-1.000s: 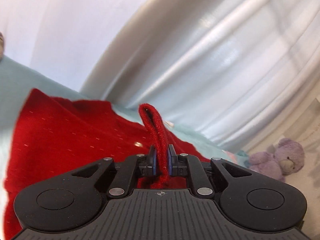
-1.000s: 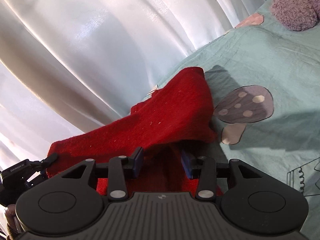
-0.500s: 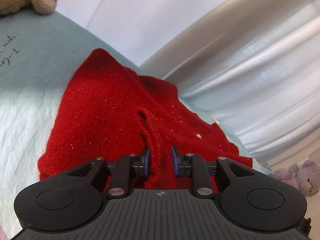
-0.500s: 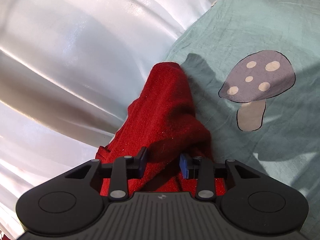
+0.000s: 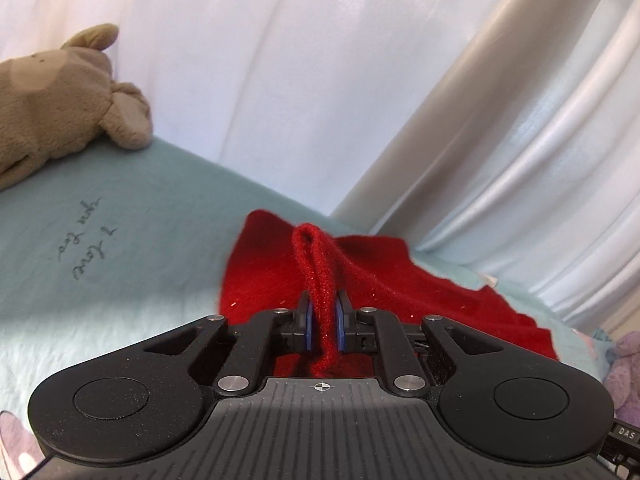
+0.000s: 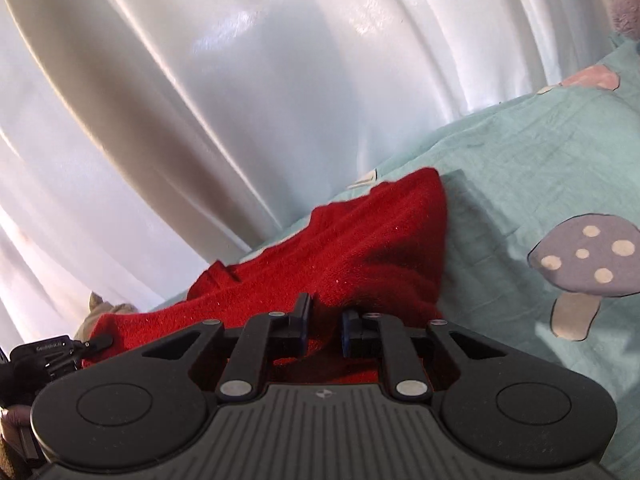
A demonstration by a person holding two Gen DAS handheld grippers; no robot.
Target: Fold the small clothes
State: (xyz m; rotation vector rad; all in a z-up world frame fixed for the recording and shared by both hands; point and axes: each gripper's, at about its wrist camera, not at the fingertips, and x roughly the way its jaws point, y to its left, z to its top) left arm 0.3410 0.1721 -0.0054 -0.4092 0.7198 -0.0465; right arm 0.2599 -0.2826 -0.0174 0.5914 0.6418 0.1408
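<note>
We are pinching a doubled-over fold of the red knit garment (image 5: 280,280) between the blue pads of our left gripper (image 5: 323,322); its fingers are standing almost together, with only the thickness of the fold between them, and the fold is rising as a narrow loop just beyond the tips. In our right gripper (image 6: 323,326) the fingers are closing, with a bunched part of the same red knit garment (image 6: 360,256) lying between them and the blue pads meeting the cloth on both sides.

Beyond the fingers, the garment is spreading across the pale green bed sheet (image 5: 140,216), one end lifted into a peak in the right wrist view and the rest trailing towards the left gripper (image 6: 52,354), which is showing at that view's lower left edge. A printed mushroom (image 6: 584,260) is lying on the sheet well to the right of the garment, and handwriting (image 5: 82,242) is showing on the sheet to its left. A beige plush toy (image 5: 60,96) is resting at the sheet's far left, a purple plush toy (image 5: 626,364) at the right edge, and white curtains (image 6: 240,80) are hanging behind the bed.
</note>
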